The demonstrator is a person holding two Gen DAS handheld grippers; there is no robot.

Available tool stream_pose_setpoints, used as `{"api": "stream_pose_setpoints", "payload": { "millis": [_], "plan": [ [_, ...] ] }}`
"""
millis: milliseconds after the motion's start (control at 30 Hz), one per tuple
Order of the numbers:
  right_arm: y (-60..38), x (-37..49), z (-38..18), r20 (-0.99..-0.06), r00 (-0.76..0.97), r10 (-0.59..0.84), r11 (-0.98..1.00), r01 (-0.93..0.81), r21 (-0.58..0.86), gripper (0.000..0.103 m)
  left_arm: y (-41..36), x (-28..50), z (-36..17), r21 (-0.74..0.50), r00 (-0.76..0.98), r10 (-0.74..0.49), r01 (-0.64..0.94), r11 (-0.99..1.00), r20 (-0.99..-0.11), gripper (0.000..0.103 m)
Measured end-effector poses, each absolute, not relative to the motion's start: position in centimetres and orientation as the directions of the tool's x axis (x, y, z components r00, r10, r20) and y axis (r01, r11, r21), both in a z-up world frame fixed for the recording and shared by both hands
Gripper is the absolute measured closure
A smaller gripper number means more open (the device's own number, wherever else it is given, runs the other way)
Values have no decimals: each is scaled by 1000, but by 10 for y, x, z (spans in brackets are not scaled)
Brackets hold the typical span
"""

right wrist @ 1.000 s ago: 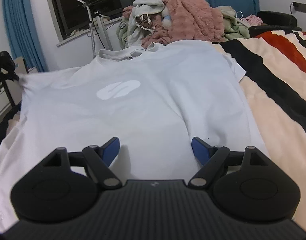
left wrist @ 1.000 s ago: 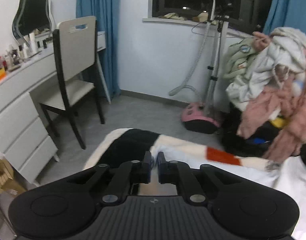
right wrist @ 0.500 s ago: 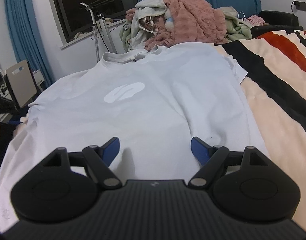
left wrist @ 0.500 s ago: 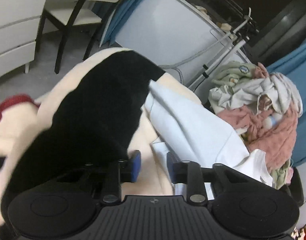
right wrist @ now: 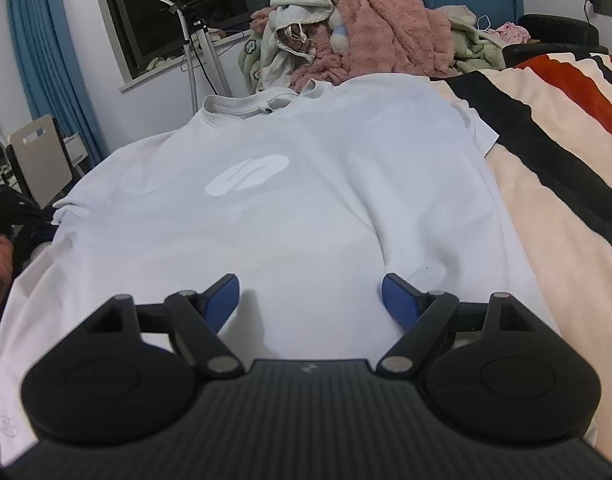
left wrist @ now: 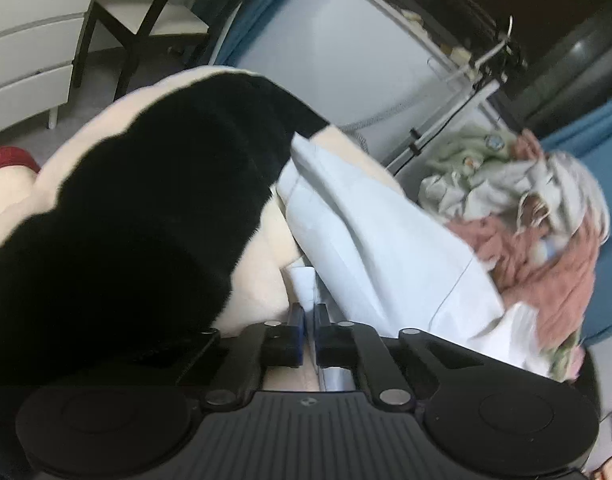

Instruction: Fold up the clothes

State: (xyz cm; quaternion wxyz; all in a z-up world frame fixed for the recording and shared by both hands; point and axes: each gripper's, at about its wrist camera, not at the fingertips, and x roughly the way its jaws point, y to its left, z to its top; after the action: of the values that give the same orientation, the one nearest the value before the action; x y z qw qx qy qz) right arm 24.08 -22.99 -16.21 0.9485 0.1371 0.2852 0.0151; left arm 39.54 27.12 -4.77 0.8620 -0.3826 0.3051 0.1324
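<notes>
White T-shirt (right wrist: 290,208) lies flat mid-frame on striped blanket (right wrist: 554,184), no fold done. My left gripper (left wrist: 309,314) pinches its edge; right gripper (right wrist: 310,294) wide open, holding nothing.

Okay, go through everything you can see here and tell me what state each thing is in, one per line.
white T-shirt: spread flat, front up, unfolded
left gripper: shut on the shirt's edge
right gripper: open, over the hem
striped blanket: laid out under the shirt
clothes pile: heaped, unfolded

One white T-shirt (right wrist: 306,208), one chair (left wrist: 154,4), two grippers (right wrist: 310,296) (left wrist: 309,320)
</notes>
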Motion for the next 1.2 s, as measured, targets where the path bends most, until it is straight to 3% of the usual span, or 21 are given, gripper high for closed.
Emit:
{"api": "stream_pose_setpoints", "payload": {
  "millis": [100, 233, 333, 400, 467, 633, 800, 933, 1100, 1200],
  "plan": [
    [-231, 240, -160, -533, 840, 106, 961, 51, 272, 23, 275, 375, -28, -563, 797, 40, -459, 687, -602, 102],
    [-230, 239, -157, -522, 847, 103, 964, 44, 262, 23, 261, 360, -17, -400, 756, 133, -477, 783, -641, 102],
    [-230, 236, -153, -506, 857, 96, 968, 38, 247, 23, 247, 349, -16, -363, 760, 137, -451, 816, -635, 99],
    [-231, 234, -151, -496, 864, 87, 971, 37, 235, 23, 237, 339, -13, -347, 767, 126, -422, 838, -629, 91],
    [-234, 232, -147, -486, 870, 83, 971, 39, 235, 23, 229, 327, -8, -348, 768, 94, -392, 851, -634, 69],
    [-240, 223, -136, -453, 888, 78, 968, 42, 248, 23, 218, 247, -2, -439, 740, -97, -284, 852, -666, 47],
    [-242, 207, -125, -424, 903, 75, 971, 32, 239, 23, 208, 156, -13, -467, 630, -225, -248, 849, -744, 42],
    [-246, 187, -114, -406, 911, 72, 974, 24, 227, 23, 204, 110, -30, -430, 543, -229, -277, 859, -808, 42],
    [-259, 156, -99, -413, 908, 67, 964, 48, 261, 23, 197, 94, -40, -447, 454, -315, -219, 867, -834, 42],
    [-266, 137, -91, -406, 912, 53, 962, 63, 265, 23, 181, 89, -42, -398, 379, -310, -179, 900, -872, 52]
  ]
}}
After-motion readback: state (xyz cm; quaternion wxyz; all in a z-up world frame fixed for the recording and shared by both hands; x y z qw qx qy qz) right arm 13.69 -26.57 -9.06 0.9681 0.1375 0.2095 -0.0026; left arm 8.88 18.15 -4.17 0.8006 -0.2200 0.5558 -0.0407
